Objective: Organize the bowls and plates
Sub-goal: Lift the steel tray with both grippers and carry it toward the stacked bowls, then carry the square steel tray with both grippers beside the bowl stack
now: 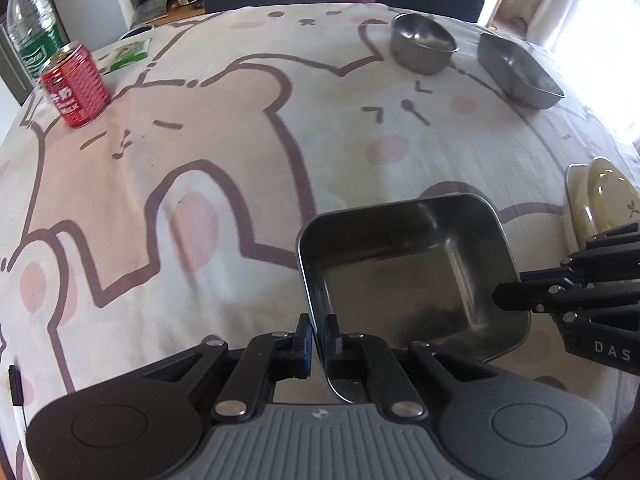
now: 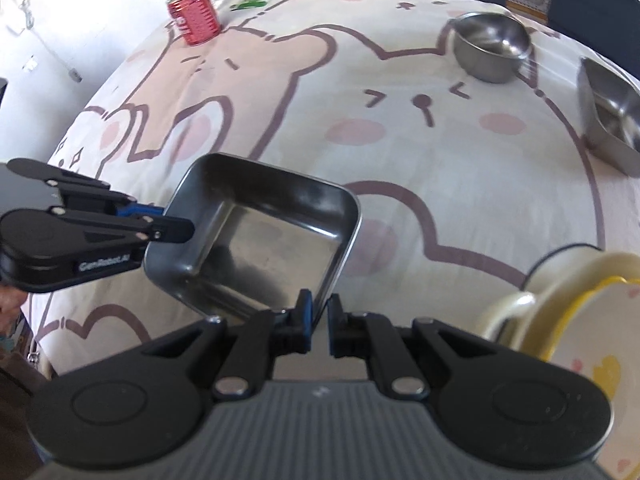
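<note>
Pinching opposite walls of the square steel tray, the left claw and right claw both sit nearly closed on its thin rim, probably to keep it level while carrying it. It hangs slightly tilted over the counter, empty, dark and glossy, apart from the round steel bowl and second tray.

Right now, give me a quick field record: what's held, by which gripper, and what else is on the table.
held: square steel tray, lifted and tilted
left gripper: shut on tray's wall
right gripper: shut on opposite wall
far side: round steel bowl, second steel tray, apart
near right: stacked ceramic dishes
far left: red can, water bottle
surface: cartoon tablecloth
</note>
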`<state>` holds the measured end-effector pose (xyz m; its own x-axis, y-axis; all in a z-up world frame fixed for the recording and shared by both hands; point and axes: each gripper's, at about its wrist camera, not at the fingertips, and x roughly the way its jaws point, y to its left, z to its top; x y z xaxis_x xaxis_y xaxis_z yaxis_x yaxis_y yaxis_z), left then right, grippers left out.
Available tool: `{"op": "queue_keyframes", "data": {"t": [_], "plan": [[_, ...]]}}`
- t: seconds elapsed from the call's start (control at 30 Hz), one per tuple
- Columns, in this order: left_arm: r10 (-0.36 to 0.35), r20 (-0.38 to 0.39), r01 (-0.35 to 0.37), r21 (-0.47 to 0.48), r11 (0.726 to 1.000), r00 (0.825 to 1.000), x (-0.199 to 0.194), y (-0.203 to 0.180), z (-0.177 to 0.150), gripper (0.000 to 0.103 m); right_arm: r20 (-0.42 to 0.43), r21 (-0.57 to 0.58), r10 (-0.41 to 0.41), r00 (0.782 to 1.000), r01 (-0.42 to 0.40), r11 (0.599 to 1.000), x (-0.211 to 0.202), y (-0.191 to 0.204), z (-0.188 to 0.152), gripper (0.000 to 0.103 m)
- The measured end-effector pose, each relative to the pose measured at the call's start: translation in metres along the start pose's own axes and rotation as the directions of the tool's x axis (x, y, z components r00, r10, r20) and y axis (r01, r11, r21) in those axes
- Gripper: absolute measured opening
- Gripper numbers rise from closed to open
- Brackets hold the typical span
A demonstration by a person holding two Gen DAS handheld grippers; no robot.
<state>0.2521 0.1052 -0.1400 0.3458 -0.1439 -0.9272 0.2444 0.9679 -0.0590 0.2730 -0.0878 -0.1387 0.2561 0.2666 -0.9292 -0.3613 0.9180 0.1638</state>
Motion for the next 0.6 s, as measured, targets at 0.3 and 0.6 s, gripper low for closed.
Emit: {"op": "queue_keyframes", "data": {"t": [0.3, 0.6], "plan": [[-0.026, -0.008, 0.026, -0.009, 1.0, 1.0, -0.002, 0.007, -0.005, 0.006, -0.021, -0.021, 0.043, 0.999, -0.043, 0.999, 0.002, 0.008, 0.002, 0.01], [-0.064, -0.034, 0.065, 0.044, 0.997, 0.997, 0.001, -0.008, -0.007, 0.008, -0.035, 0.02, 0.078, 0.996, -0.077, 0.997, -0.006, -0.01, -0.01, 0.01]]}}
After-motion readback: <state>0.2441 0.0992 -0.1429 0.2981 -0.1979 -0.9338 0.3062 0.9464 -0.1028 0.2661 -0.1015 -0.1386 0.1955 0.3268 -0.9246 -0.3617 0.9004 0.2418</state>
